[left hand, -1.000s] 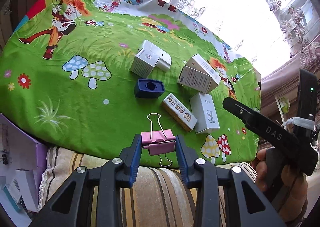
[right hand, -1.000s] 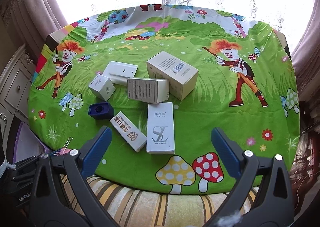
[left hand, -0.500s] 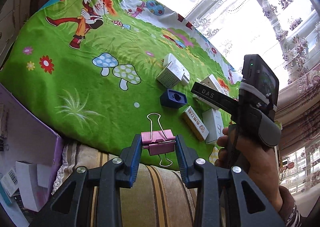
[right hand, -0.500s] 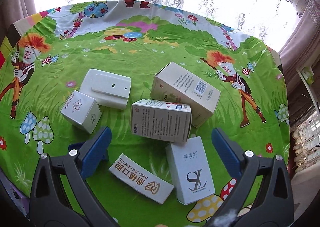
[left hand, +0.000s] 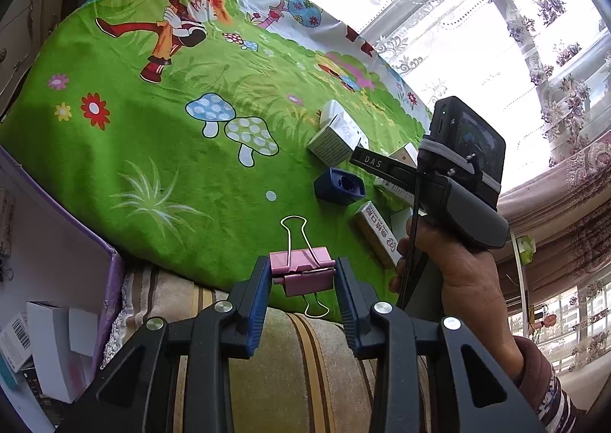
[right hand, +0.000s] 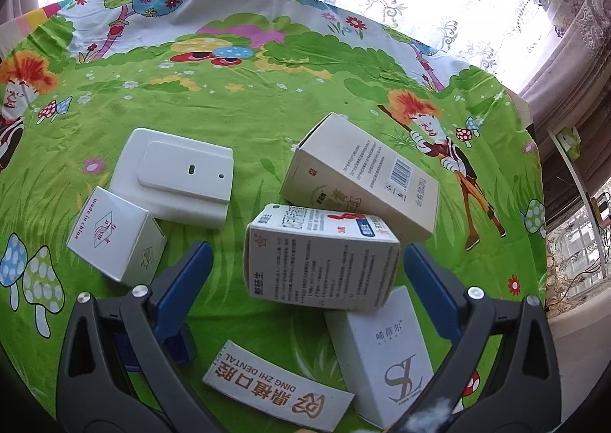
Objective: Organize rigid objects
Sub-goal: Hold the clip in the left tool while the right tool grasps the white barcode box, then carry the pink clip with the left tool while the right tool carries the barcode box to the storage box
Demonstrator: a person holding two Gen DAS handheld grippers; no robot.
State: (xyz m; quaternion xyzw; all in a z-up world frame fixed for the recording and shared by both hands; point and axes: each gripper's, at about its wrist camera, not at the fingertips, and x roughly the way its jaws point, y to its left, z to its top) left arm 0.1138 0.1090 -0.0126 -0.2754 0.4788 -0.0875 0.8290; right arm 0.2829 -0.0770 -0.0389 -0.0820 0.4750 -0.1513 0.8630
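My left gripper (left hand: 301,280) is shut on a pink binder clip (left hand: 302,271), held over the table's near edge. My right gripper (right hand: 305,276) is open, its blue pads on either side of a printed medicine box (right hand: 324,265) and just above it. Around that box lie a large barcode box (right hand: 366,173), a white flat device (right hand: 179,177), a small white cube box (right hand: 114,234), an SL box (right hand: 385,349) and a dental box (right hand: 278,391). A blue sharpener (left hand: 340,186) shows in the left wrist view.
The table wears a green cartoon cloth (right hand: 267,89). A purple storage box (left hand: 57,280) with small cartons sits low at the left. A striped cushion (left hand: 305,356) lies below the table edge. Curtains and a window stand behind.
The right gripper has moved forward and down over the boxes, closing in on the medicine box. The left gripper has swung left toward the purple box, still holding the clip.
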